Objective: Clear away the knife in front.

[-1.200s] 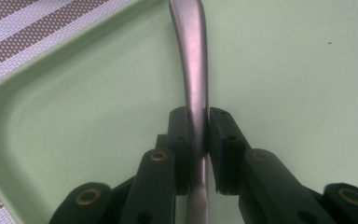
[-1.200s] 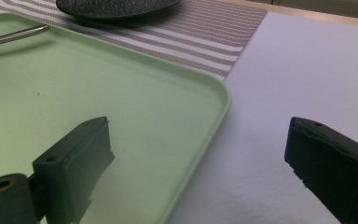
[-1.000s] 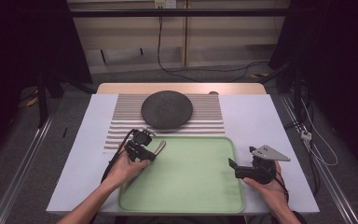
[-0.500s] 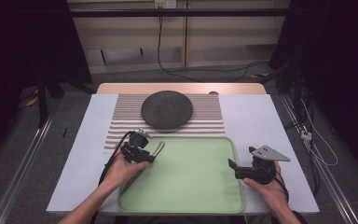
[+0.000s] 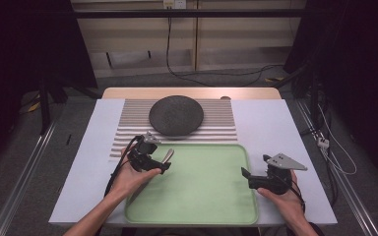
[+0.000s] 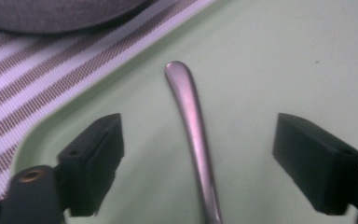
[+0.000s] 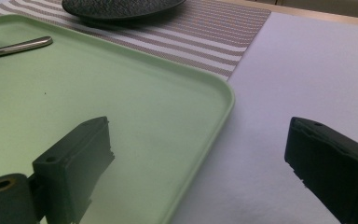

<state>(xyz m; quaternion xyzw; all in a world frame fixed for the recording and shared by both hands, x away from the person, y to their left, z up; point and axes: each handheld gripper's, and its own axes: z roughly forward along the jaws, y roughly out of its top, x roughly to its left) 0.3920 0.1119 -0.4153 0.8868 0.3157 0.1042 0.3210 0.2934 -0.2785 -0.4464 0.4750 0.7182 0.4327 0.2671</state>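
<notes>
Green tray [image 5: 211, 196], metal handle [image 6: 193, 130] between open left gripper [image 6: 214, 158] jaws.

The table [image 5: 275, 128] has a pale cover. On it, toward twelve o'clock, lies a striped mat [image 5: 221, 125]; toward six o'clock sits a green tray [image 5: 202, 196], its far edge touching the mat.

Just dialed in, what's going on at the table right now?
A person holds a gripper in each hand over a green tray. The left gripper has its jaws wide open on either side of a metal utensil handle lying on the tray, not gripping it. The right gripper is also open, straddling the tray's right edge and holding nothing. A dark plate sits on the striped mat beyond.
</notes>
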